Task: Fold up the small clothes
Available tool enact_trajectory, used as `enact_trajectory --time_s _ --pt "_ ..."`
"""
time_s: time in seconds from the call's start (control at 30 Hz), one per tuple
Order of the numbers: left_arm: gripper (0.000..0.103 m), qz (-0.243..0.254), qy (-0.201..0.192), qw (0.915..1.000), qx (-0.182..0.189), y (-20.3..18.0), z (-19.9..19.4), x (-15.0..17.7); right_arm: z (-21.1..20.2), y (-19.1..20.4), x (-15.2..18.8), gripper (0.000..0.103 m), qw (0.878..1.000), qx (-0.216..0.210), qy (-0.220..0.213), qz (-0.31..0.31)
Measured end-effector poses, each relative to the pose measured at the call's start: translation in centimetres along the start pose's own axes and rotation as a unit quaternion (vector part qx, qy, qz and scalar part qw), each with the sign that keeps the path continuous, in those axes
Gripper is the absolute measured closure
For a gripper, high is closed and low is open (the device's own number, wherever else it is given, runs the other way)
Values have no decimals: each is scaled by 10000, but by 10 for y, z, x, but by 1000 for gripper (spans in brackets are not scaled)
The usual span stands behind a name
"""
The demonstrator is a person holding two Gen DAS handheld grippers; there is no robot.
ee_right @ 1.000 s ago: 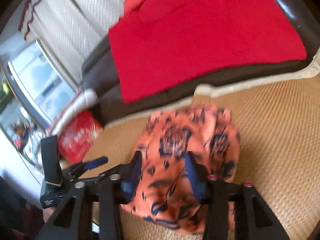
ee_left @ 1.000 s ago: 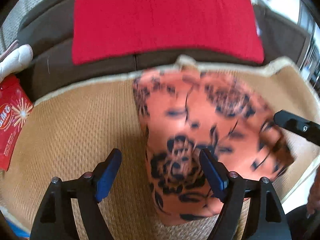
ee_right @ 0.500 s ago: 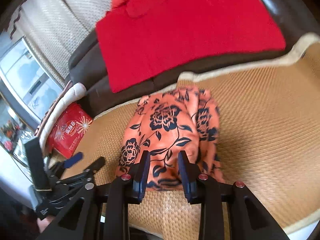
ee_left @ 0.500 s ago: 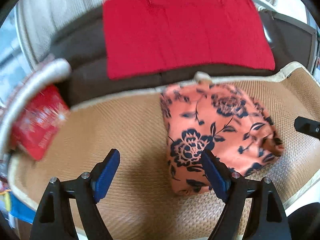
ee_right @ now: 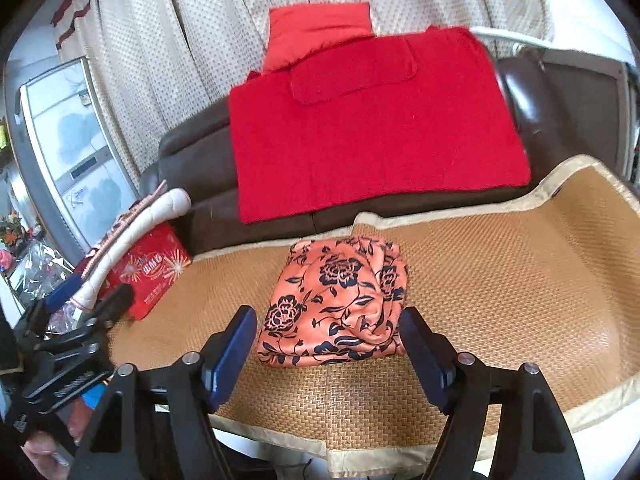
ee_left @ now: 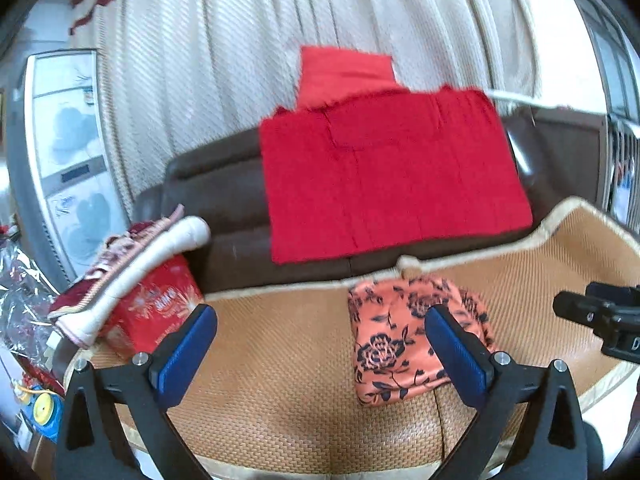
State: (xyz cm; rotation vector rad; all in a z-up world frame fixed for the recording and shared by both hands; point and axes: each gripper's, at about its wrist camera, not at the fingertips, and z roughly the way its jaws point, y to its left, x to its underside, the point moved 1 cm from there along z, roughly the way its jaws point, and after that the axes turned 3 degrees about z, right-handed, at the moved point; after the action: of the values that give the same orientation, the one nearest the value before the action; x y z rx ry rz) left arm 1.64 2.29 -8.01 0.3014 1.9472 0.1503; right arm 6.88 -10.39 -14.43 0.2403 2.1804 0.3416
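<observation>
Both wrist cameras look forward and slightly down from above the woven mat's (ee_left: 280, 360) near edge, side by side, sharing the folded floral cloth (ee_right: 336, 300), red blanket (ee_left: 392, 176) and curtain (ee_right: 180, 40).

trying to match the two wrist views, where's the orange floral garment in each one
Left wrist: the orange floral garment lies lower right of centre on the woven mat, partly behind this gripper's right-hand blue finger.
Right wrist: it lies at centre, beyond the two fingers, untouched.
Shared landmark: the red knit cloth on the brown sofa back, directly behind the garment.
</observation>
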Motion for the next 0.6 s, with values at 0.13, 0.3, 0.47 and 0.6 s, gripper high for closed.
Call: enact_trajectory --time_s 0.13,0.3,0.47,0.6 --pt "0 -110 -197 9997 -86 8 -25 -6 -25 10 -1 26 9997 83 -181 -143" --pt "0 -251 -283 9992 -155 17 -42 -8 -42 18 -3 26 9993 156 -295 -184" --pt "0 -317 -304 9988 -235 22 -49 -9 -53 29 -1 26 9987 173 -427 -209" --pt "0 -360 -292 9985 -281 26 -51 -8 -56 40 3 26 9975 328 -497 -391"
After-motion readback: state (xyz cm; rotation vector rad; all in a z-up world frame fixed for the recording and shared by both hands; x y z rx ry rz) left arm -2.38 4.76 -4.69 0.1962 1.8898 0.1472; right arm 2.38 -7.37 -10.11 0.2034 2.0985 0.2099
